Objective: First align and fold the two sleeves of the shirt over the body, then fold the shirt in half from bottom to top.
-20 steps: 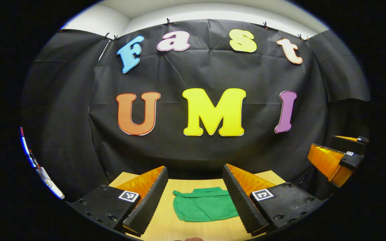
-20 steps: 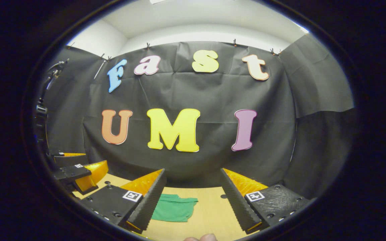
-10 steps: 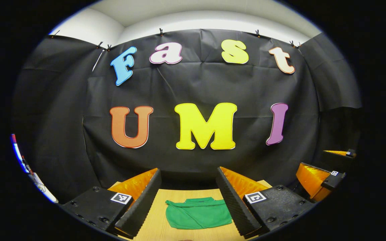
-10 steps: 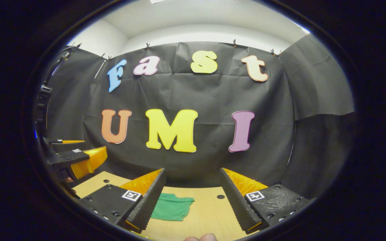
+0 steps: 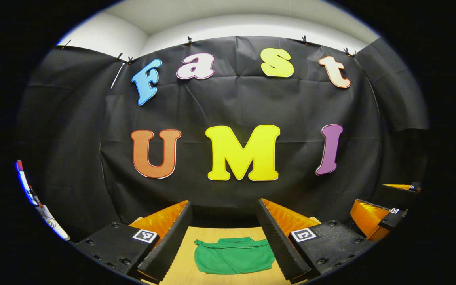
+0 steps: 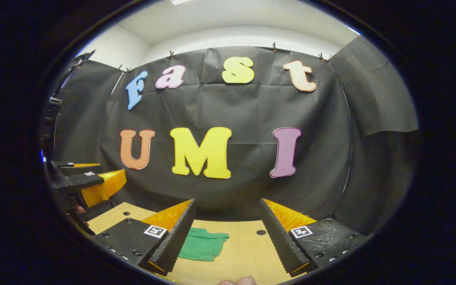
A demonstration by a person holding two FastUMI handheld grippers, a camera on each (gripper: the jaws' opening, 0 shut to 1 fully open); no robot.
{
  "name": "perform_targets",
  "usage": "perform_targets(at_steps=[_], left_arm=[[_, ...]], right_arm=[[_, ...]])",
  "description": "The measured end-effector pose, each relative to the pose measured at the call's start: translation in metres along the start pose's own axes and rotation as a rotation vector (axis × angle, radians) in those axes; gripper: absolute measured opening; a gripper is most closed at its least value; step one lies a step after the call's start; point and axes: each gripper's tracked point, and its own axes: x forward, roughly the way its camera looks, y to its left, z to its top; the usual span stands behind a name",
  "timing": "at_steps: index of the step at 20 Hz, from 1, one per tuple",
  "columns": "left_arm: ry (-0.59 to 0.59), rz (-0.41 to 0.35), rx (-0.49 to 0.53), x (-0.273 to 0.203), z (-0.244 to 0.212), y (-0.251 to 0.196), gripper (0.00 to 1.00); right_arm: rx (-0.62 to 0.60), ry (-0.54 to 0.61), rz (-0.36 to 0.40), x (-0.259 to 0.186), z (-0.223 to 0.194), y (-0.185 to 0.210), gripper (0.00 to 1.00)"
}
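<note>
Black cloth wall (image 5: 236,107) backs a light wooden table (image 6: 247,253); the folded green shirt (image 5: 234,261) lies flat mid-table, collar toward the wall, long axis crosswise; left gripper (image 5: 224,241) and right gripper (image 6: 226,237) hover above, spread wide, holding nothing.

Black cloth (image 5: 236,103) covers the back wall across the middle of both views, clipped along its top edge and creased. Above it, at the top of the frame, run a white wall (image 5: 105,37) and ceiling (image 6: 228,19). A light wooden table (image 6: 247,249) lies at bottom centre.
</note>
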Motion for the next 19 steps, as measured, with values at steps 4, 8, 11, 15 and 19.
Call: perform_targets(at_steps=[4, 8, 11, 15, 19], left_arm=[[-0.004, -0.007, 0.016, 0.002, 0.004, -0.011, 1.00], [-0.012, -0.006, 0.014, 0.004, 0.007, -0.014, 1.00], [-0.023, -0.016, 0.014, 0.004, 0.012, -0.020, 1.00], [-0.046, -0.027, 0.024, 0.004, 0.021, -0.026, 1.00], [-0.066, -0.025, 0.020, 0.003, 0.026, -0.023, 1.00]], right_arm=[[0.012, 0.011, 0.004, 0.003, -0.003, -0.010, 0.96], [0.002, 0.007, 0.012, 0.002, 0.001, -0.012, 0.97], [-0.005, 0.003, 0.010, 0.000, 0.004, -0.016, 0.97], [-0.019, -0.008, 0.003, -0.004, 0.011, -0.020, 0.96], [-0.036, -0.005, 0.004, -0.006, 0.011, -0.017, 0.96]])
